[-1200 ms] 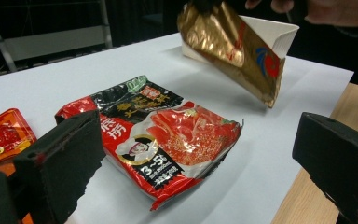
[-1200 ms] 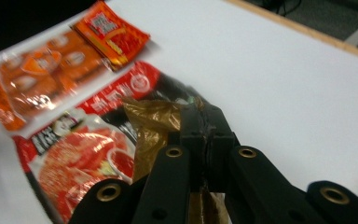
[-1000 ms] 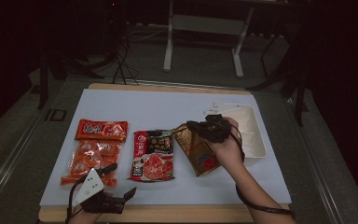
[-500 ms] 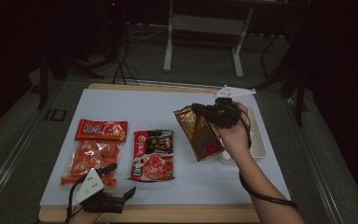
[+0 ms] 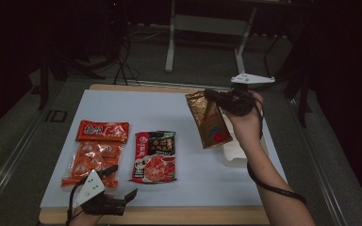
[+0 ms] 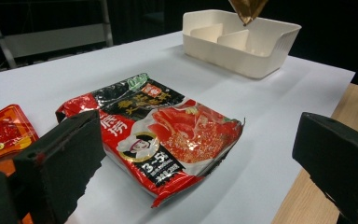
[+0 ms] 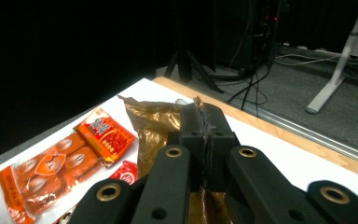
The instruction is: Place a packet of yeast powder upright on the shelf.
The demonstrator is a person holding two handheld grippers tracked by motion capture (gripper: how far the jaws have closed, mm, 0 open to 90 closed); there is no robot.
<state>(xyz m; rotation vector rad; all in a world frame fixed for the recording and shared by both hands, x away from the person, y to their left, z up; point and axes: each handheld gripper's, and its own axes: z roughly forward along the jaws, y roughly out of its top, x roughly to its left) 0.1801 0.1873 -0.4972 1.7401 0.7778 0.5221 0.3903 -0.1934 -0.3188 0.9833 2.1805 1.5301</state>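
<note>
Gold pouch (image 5: 210,121) hangs lengthwise from right gripper (image 5: 217,97), jaws clamped on top edge; left gripper (image 5: 125,195) jaws apart.

red soup-base packet (image 6: 161,135) lies between spread fingers (image 6: 60,158); white bin (image 6: 242,44) beyond, perhaps divided.

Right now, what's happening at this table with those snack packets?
A person is working with a pair of hand-held tongs. The right tongs are clamped on the top edge of a gold packet, holding it in the air above the white divided tray. The left tongs rest open at the near edge of the table, holding nothing. A red-and-black packet and two orange packets lie flat on the white sheet.
</note>
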